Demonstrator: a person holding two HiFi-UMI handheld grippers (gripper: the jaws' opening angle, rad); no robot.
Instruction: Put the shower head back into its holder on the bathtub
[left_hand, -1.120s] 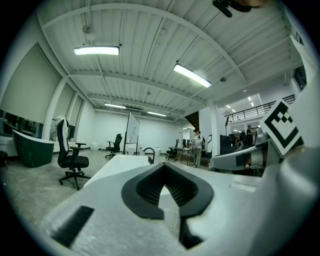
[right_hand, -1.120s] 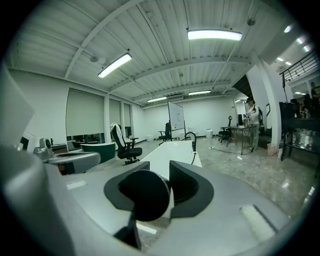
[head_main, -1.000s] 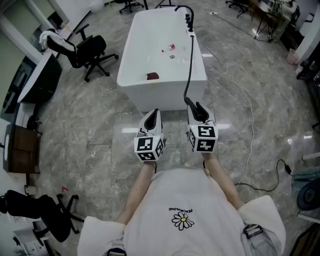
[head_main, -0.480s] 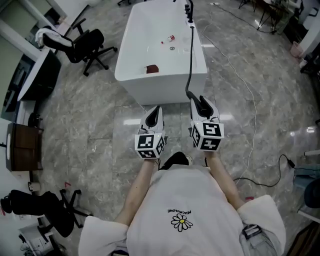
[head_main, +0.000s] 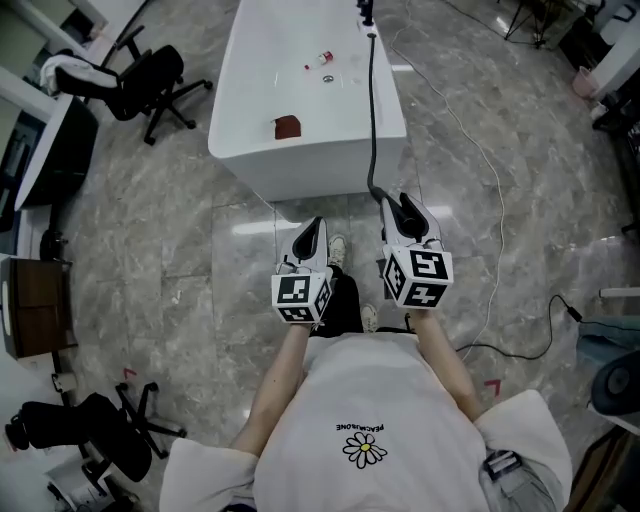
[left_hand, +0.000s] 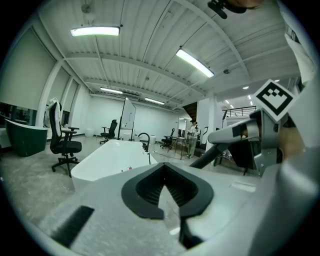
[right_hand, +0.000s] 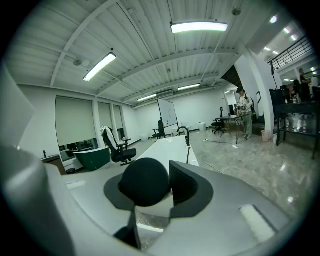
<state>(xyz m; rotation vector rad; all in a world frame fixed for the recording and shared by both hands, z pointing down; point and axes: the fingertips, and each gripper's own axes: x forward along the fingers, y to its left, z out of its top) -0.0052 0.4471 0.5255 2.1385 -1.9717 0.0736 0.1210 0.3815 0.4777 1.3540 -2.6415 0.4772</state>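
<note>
- Holding the shower head (right_hand: 144, 181) in my right gripper (head_main: 399, 207), jaws pinching its black rounded body. It's near me, well short of the bathtub (head_main: 240, 150).
- Left gripper (head_main: 312, 232) is pressed together with nothing in it, so I have no backup if the right grip slips.
- The rounded body could roll or squirt out of the pads if I tilt it.
- The hose (head_main: 372, 110) runs along the tub's right rim to the far end. Slack may loop, snag the rim, or twist the head off-angle as I move in.
- I can't make out the holder. I judge it's by the faucet (head_main: 366, 10) at the far end, and a misaligned approach there drops the head into the tub.
- The white cable (head_main: 488, 180) on the floor to the right is a trip hazard.
</note>
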